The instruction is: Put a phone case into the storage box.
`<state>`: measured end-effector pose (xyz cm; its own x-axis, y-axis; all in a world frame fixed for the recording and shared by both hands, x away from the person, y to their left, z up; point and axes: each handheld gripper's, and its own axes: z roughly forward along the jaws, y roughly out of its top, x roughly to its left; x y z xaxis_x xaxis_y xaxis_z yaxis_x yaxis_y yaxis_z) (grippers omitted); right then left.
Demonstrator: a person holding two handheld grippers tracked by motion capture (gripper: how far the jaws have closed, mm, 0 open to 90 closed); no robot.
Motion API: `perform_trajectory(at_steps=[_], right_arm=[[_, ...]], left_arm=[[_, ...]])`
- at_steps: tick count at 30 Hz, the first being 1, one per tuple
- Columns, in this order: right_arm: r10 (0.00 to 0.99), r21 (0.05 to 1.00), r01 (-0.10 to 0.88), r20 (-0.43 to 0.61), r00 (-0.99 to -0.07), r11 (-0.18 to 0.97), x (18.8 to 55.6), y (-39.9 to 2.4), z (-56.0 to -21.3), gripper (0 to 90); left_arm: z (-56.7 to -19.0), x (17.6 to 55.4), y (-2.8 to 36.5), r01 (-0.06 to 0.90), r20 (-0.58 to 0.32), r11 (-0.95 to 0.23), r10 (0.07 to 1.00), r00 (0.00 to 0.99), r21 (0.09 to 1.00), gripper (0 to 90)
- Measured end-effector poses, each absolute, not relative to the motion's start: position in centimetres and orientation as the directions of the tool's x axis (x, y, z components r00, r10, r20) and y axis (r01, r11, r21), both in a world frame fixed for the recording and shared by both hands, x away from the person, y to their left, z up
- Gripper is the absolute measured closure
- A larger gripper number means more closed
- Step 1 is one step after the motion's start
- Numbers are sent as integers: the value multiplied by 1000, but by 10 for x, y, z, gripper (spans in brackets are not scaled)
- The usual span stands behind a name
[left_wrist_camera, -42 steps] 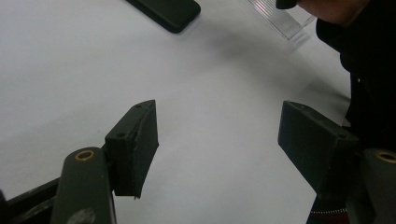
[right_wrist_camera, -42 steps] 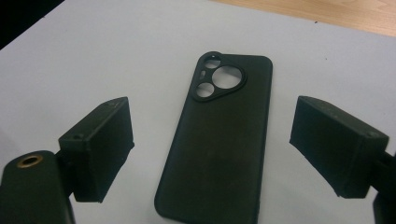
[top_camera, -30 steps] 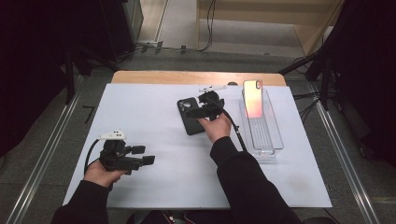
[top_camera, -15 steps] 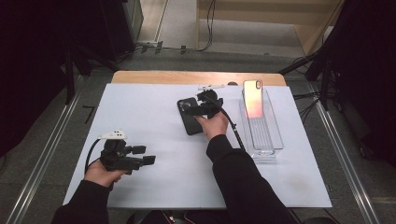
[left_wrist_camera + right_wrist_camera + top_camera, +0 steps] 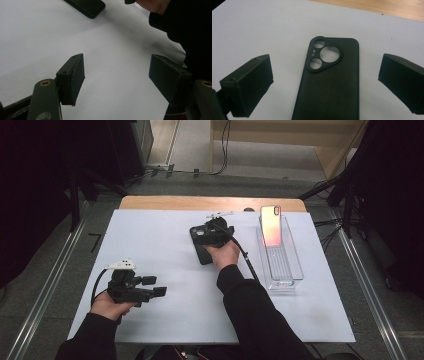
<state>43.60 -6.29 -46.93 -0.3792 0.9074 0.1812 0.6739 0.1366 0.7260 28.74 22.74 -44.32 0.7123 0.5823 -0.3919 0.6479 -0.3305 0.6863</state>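
Note:
A black phone case (image 5: 330, 82) lies flat on the white table, its camera cut-outs facing up; from above the black phone case (image 5: 201, 248) sits at mid-table, partly under my right hand. My right gripper (image 5: 325, 82) hovers over it, open, one jaw on each side of the case. Near the front left, my left gripper (image 5: 154, 286) is open above bare table. Its jaws stand wide apart in the left gripper view, where my left gripper (image 5: 116, 75) holds nothing and a corner of the black case (image 5: 88, 7) lies farther off. A phone (image 5: 270, 225) leans inside a clear tray (image 5: 295, 270) at the right.
The white sheet (image 5: 150, 240) covers the table, with a wooden strip (image 5: 175, 202) at its far edge. A cable (image 5: 248, 260) trails from the right gripper along the sleeve. Metal rails run along both sides of the table.
My right hand has edged slightly forward and left over the case. The left gripper has stayed put.

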Motion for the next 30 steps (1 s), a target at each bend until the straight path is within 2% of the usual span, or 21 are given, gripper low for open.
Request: perform_trajectory(at_steps=[12,16,30], right_arm=[[909,713,684,170,-381,154,434,-60,-481,0],[915,698,692,137,-379,182,433,-57,-486,0],[919,682,710,147,-367,175,431,-60,-503,0]], left_arm=[[-443,287,227,645,-390,-329,581,714,690,294],[-443,287,227,643,-388,-331,581,716,691,294],[-444,287,227,642,-385,-333,582,716,691,294]])
